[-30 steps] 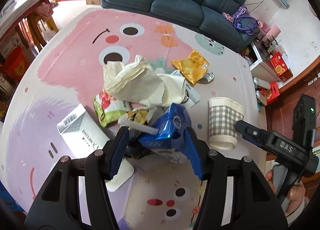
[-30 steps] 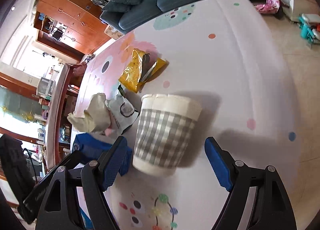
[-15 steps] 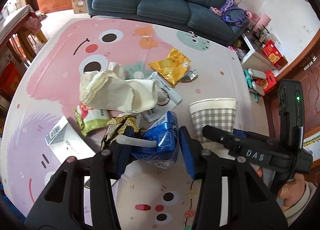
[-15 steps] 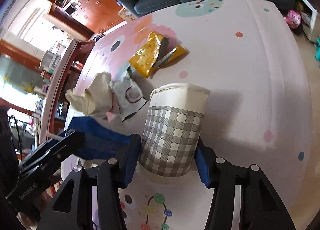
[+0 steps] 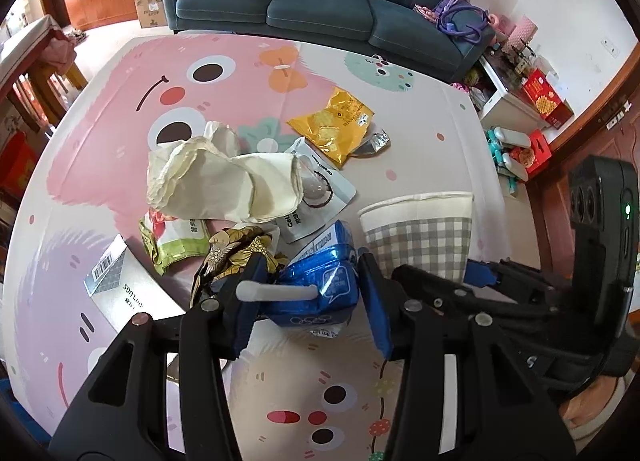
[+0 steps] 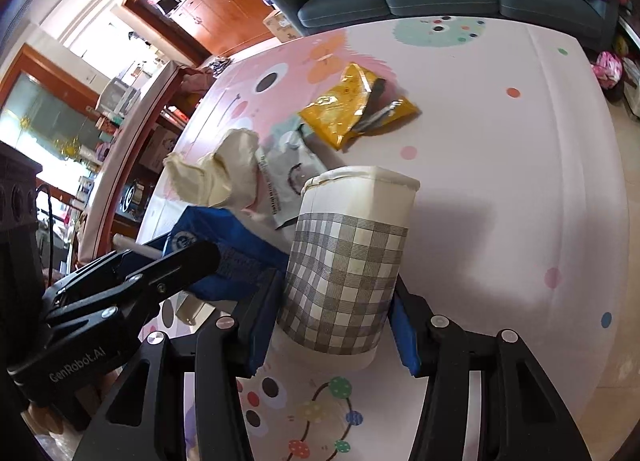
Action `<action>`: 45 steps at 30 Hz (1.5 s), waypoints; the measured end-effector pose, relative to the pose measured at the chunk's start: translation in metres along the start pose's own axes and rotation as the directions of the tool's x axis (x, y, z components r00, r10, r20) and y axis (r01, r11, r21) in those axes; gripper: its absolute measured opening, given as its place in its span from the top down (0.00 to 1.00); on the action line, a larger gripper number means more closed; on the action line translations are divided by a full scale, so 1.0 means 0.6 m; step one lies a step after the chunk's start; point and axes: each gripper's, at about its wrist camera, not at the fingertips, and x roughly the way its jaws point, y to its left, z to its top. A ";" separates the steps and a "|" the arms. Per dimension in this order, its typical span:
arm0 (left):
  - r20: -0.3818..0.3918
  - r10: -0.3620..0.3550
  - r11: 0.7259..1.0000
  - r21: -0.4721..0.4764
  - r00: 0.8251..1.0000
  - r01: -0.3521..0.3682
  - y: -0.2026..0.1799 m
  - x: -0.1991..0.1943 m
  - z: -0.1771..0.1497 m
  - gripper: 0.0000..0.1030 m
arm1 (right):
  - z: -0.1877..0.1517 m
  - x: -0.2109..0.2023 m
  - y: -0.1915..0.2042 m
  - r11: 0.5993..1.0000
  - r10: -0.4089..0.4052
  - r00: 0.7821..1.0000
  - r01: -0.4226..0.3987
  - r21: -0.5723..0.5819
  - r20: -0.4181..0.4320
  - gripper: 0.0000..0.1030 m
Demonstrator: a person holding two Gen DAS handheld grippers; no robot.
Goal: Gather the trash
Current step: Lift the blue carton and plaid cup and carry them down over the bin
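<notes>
My left gripper [image 5: 310, 303] is shut on a crumpled blue wrapper [image 5: 322, 277] with a white straw [image 5: 276, 291], lifted just off the play mat. My right gripper [image 6: 332, 321] is shut on the grey-checked paper bin [image 6: 348, 261], one pad on each side of its lower wall; the bin stands upright with its mouth open. From the right wrist camera the blue wrapper [image 6: 224, 237] hangs left of the bin, close to its wall. Loose trash lies behind: a cream paper bag [image 5: 216, 181], a yellow snack bag [image 5: 332, 125], a white pouch [image 5: 316, 197], a green packet [image 5: 176, 239].
A white flat box [image 5: 120, 285] lies at the left on the cartoon mat [image 5: 160, 73]. A dark blue sofa [image 5: 320, 1] bounds the far side. Shelves and toys [image 5: 516, 149] crowd the right, a wooden table [image 5: 36, 57] the left. Open mat lies right of the bin [image 6: 520, 181].
The left gripper closed on the blue wrapper and lifted it toward the bin. The right gripper went from open around the bin to shut on its sides.
</notes>
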 end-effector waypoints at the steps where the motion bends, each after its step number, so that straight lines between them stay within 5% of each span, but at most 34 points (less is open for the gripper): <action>1: 0.001 -0.002 1.000 -0.004 1.000 0.002 0.002 -0.004 -0.002 0.58 | -0.001 0.001 0.004 1.000 0.002 1.000 -0.002 -0.007 0.000 0.51; 18: -0.017 -0.022 0.995 -0.094 1.000 0.021 0.019 -0.026 -0.038 0.58 | -0.014 0.012 0.028 0.997 0.017 1.000 -0.018 -0.078 -0.017 0.51; 38: -0.024 -0.028 0.996 0.088 0.999 0.030 -0.023 -0.023 0.007 0.58 | -0.008 0.002 0.012 0.996 0.026 1.000 -0.026 -0.080 -0.002 0.51; 45: -0.079 -0.044 0.997 0.054 0.996 0.049 -0.019 0.009 -0.003 0.58 | -0.020 0.005 0.011 0.996 0.010 1.000 -0.012 -0.088 -0.020 0.51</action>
